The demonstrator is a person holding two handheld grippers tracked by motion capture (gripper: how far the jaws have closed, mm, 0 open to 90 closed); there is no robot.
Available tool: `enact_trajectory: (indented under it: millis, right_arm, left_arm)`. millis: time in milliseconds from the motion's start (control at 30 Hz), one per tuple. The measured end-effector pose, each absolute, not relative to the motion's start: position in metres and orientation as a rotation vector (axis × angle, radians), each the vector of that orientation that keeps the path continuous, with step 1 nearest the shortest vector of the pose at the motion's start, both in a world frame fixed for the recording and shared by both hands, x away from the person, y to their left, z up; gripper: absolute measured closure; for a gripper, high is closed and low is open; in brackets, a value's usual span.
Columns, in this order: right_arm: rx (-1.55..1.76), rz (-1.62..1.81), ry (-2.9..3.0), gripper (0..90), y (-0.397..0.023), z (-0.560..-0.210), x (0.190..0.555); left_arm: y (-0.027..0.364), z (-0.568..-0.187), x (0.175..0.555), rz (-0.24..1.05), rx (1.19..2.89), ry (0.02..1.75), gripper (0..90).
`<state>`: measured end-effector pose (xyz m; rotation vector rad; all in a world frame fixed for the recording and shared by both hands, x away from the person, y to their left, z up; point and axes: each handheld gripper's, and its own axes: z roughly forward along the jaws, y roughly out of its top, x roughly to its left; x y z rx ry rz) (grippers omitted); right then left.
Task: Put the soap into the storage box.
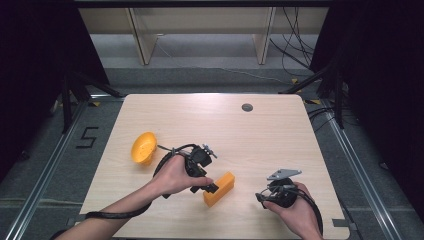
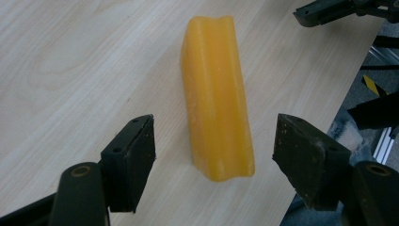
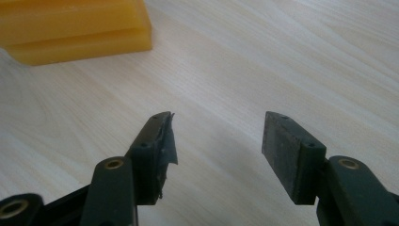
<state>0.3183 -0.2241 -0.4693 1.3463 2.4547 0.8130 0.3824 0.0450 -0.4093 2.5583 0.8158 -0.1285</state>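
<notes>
An orange block point(image 1: 222, 186) lies on the wooden table point(image 1: 260, 140) near its front edge. My left gripper point(image 1: 214, 188) is at the block's near left end. In the left gripper view, that gripper point(image 2: 214, 136) stands open, with the end of the block point(image 2: 216, 94) between the jaws and a gap on either side. My right gripper point(image 1: 260, 196) rests to the right of the block, held in a hand. In the right gripper view it point(image 3: 216, 127) is open over bare wood, with the block point(image 3: 75, 28) at the upper left.
An orange bowl point(image 1: 142, 148) lies tipped on its side at the table's left. A small grey round cap point(image 1: 247, 107) sits in the tabletop near the far edge. The other gripper point(image 2: 329, 12) appears at the top right of the left gripper view.
</notes>
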Motion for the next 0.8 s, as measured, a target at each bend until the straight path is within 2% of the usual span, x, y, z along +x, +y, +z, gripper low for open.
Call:
enact_trajectory:
  millis: [433, 800]
  right_arm:
    - [1.348, 0.810, 2.464, 43.9, -0.224, -0.470, 0.318]
    - [1.350, 0.811, 2.472, 43.9, -0.224, -0.470, 0.318]
  left_arm:
    - [0.019, -0.426, 0.382, -0.068, 2.667, 0.838, 32.8]
    - [0.005, -0.442, 0.385, -0.050, 2.741, 0.873, 42.8]
